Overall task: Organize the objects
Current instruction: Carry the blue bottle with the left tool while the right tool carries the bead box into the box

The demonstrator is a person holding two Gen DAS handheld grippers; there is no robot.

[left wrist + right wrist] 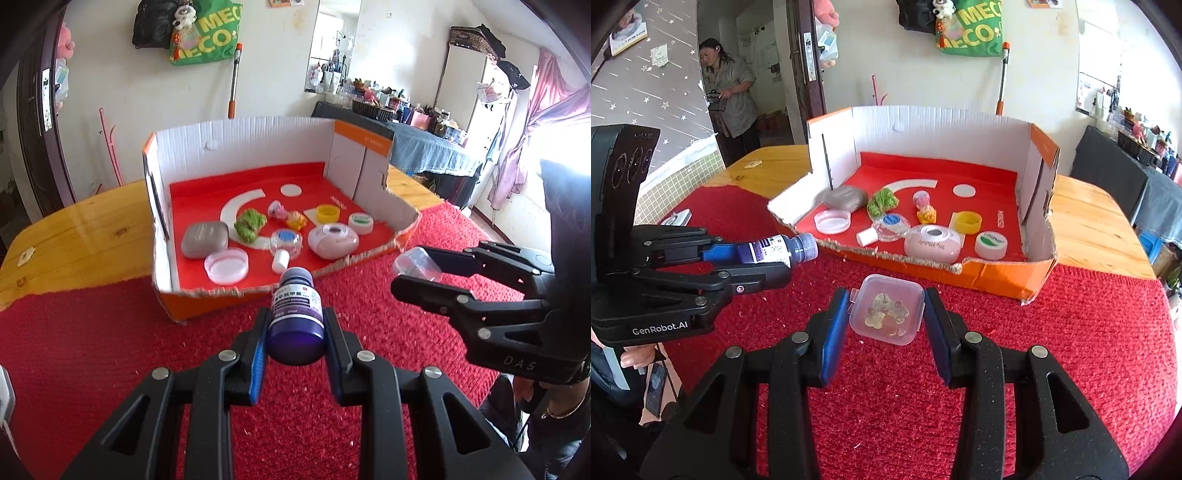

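Table [1089, 221]: carried a mat [1052, 350] at the near side and a box [942, 125] behind it.
Box: lay partly on the mat, partly on the table.
In the box: case [204, 239] at left, dish [226, 265] before it, two caps [328, 213] at right.
Left tool [295, 326]: before the box, bottle [296, 314] between its fingers.
Right tool [884, 319]: right of the left tool, small container [886, 314] between its fingers.

The left wrist camera looks forward along its tongs [295, 328], low over the red-covered surface [110, 350], facing the cardboard box [258, 140] close ahead. The right wrist camera sits likewise behind its tongs [886, 317], facing the same box [942, 125] from slightly further right. Both views share the box, the surface and each other's tongs.
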